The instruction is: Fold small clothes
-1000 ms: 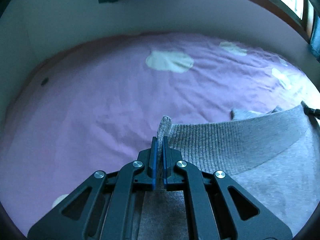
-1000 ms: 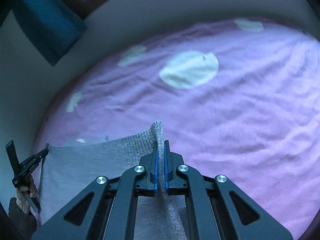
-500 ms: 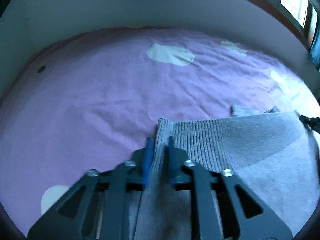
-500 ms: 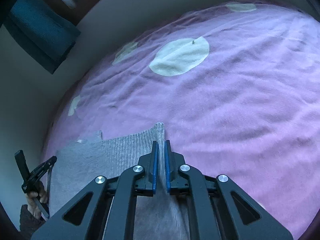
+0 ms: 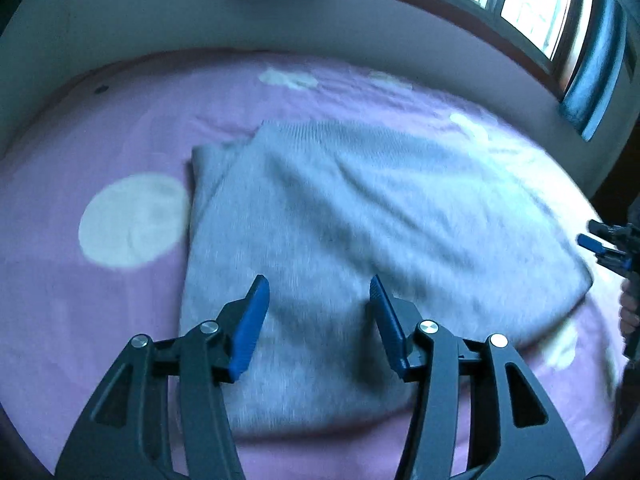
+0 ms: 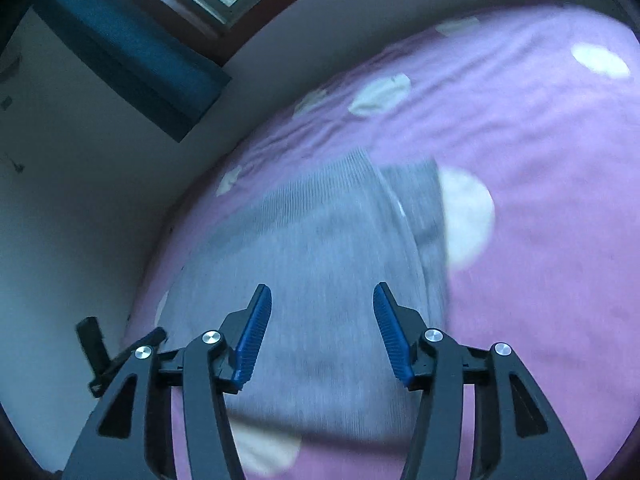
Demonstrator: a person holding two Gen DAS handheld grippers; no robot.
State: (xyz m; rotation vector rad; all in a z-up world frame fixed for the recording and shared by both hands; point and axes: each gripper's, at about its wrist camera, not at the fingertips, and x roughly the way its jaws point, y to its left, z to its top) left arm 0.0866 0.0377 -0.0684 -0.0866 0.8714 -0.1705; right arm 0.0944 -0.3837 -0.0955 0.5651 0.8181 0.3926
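Note:
A grey knit garment [image 5: 360,216] lies folded flat on the purple bed cover [image 5: 100,128], its ribbed hem toward the far side. It also shows in the right wrist view [image 6: 320,256]. My left gripper [image 5: 318,292] is open and empty, raised above the garment's near part. My right gripper [image 6: 322,300] is open and empty, also above the garment. The right gripper shows at the right edge of the left wrist view [image 5: 608,244]. The left gripper shows at the lower left of the right wrist view [image 6: 104,356].
The purple cover has white round spots [image 5: 132,220] [image 6: 466,212]. A pale wall [image 5: 120,12] borders the bed on the far side. A window [image 5: 532,4] with blue curtains [image 6: 132,52] sits above it.
Both grippers have opened and let go of the garment's hem, then lifted and drawn back. The garment now lies folded over itself on the bed.

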